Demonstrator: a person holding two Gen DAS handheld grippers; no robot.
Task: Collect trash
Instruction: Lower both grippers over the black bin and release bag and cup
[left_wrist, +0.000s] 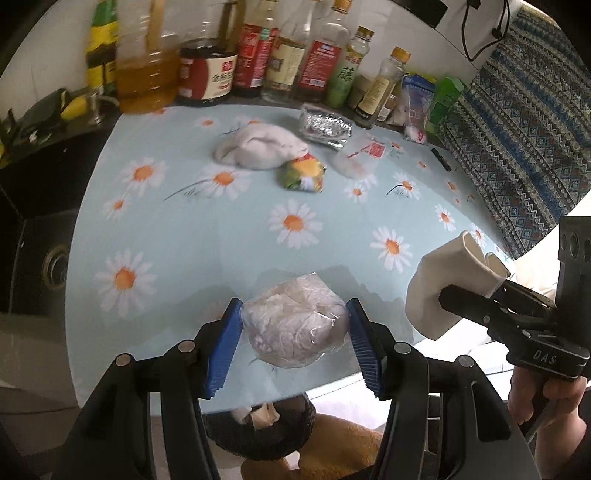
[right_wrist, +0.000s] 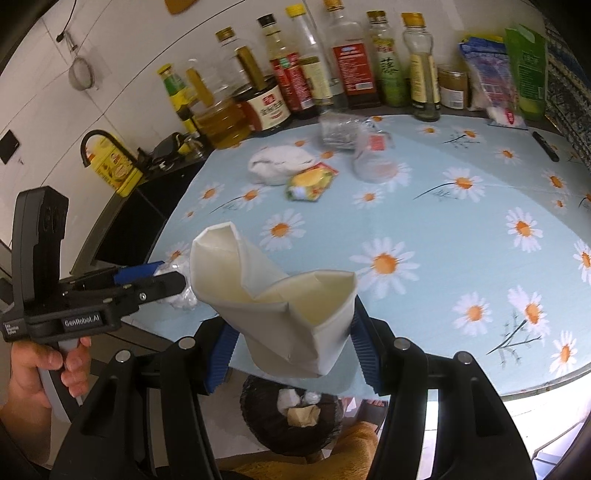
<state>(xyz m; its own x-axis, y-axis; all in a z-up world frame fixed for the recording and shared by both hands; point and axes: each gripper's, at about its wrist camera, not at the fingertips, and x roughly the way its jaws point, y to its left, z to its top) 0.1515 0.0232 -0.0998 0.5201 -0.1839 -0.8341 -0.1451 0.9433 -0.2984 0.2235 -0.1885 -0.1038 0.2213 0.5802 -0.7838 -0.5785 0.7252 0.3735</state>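
Left tongs (left_wrist: 293, 345) clamped on a wad of clear plastic film (left_wrist: 293, 326), blue pads pressing both flanks; right tongs (right_wrist: 293, 352) clamped on a crumpled white paper cup (right_wrist: 273, 299), mouth upward and sides creased. Both loads carried side by side just above the near edge of the tabletop (right_wrist: 424, 229). Directly beyond that edge and lower down: a dark mesh waste basket (right_wrist: 291, 428), already holding paper scraps. Judged best handling: carry each load clear of the near edge and centre it over the basket mouth before parting the pads, one hand at a time, since the basket looks narrow for both tongs at once; film likely to cling to a pad. Remaining litter toward the far edge: white crumpled tissue (left_wrist: 258, 146), yellow-green snack wrapper (left_wrist: 303, 173), foil packet (left_wrist: 325, 127), clear plastic bag (left_wrist: 356, 157). Behind these, a row of sauce and oil bottles (left_wrist: 258, 55) along the far edge, to be avoided on later reaches.
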